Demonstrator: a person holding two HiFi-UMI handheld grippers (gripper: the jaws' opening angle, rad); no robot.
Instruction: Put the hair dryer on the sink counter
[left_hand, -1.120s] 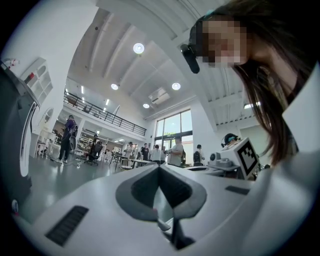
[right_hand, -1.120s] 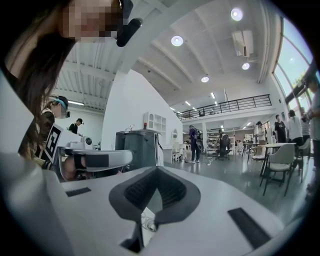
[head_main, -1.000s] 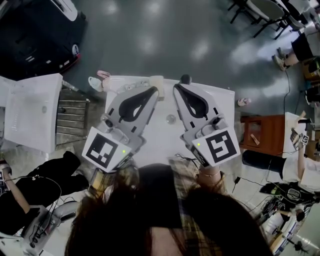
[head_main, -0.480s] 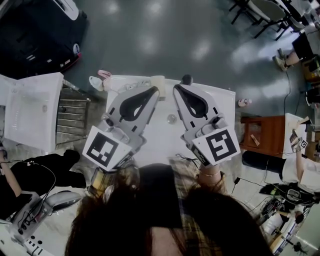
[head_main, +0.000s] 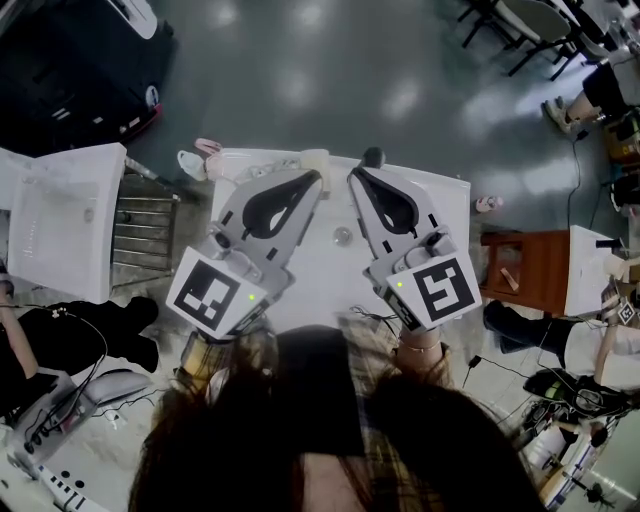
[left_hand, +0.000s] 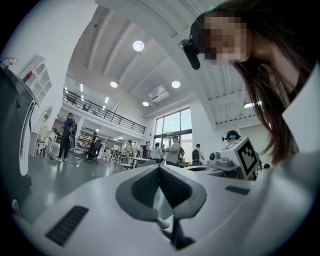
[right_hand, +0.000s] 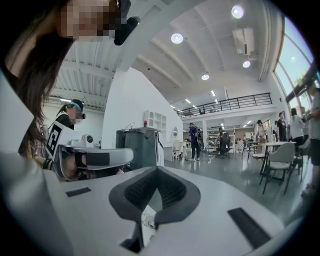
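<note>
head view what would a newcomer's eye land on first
Two grey grippers fill the middle: the left gripper and the right gripper side by side, both shut and empty. Beneath them lies the white sink counter, with a glossy grey floor beyond it.

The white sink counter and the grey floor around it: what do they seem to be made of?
The sink counter looks like smooth white ceramic or moulded plastic; which is unclear. The floor seems polished or coated grey concrete, since ceiling lights reflect off it as soft blurs.
</note>
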